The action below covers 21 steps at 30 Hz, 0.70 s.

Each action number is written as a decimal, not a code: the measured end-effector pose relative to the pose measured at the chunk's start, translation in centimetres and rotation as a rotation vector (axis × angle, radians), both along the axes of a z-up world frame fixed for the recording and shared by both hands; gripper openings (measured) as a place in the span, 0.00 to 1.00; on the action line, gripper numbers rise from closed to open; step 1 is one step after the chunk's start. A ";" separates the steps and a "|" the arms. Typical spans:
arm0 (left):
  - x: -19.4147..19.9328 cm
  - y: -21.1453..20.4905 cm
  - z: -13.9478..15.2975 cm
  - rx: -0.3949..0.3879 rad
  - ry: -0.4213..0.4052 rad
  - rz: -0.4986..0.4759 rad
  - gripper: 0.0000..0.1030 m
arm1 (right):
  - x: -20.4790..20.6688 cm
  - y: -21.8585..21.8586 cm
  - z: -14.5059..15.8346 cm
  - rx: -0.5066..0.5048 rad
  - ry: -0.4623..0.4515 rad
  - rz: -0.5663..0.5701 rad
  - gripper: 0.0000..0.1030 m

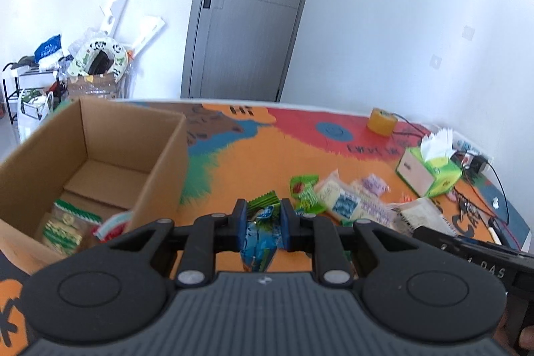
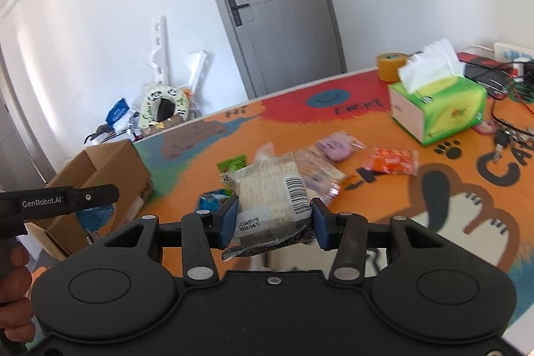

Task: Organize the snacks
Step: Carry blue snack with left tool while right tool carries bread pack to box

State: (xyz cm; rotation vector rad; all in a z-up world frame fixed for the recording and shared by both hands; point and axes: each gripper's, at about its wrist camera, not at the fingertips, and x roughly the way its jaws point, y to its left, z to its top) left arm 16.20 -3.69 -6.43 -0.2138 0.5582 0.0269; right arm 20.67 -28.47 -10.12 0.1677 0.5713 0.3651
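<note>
My left gripper [image 1: 263, 216] is shut on a blue and green snack packet [image 1: 262, 234], held above the colourful table mat just right of an open cardboard box [image 1: 100, 135]. The box holds a green-and-yellow packet [image 1: 65, 227] and a red-and-white one [image 1: 111, 224]. My right gripper [image 2: 273, 216] is shut on a beige wrapped snack with a barcode [image 2: 270, 192], lifted over the mat. Loose snacks lie on the mat: a green packet [image 1: 305, 192], a purple one [image 2: 335, 147] and an orange one [image 2: 392, 163]. The box also shows in the right wrist view [image 2: 110, 175], at the left.
A green tissue box [image 2: 440, 105] and a yellow tape roll [image 2: 390, 65] stand at the mat's far right. Cables, keys and a power strip [image 2: 510, 79] lie beyond. The left gripper's body [image 2: 56, 201] shows at the left of the right wrist view. Clutter sits by the grey door.
</note>
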 end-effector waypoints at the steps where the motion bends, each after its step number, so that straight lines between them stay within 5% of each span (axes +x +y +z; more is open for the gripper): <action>1: 0.0 0.2 0.3 0.001 -0.008 0.004 0.19 | 0.1 0.3 0.2 0.003 -0.004 0.006 0.45; 21: -0.9 6.4 2.8 -0.004 -0.086 0.109 0.19 | 1.1 8.3 2.7 0.037 -0.042 0.131 0.45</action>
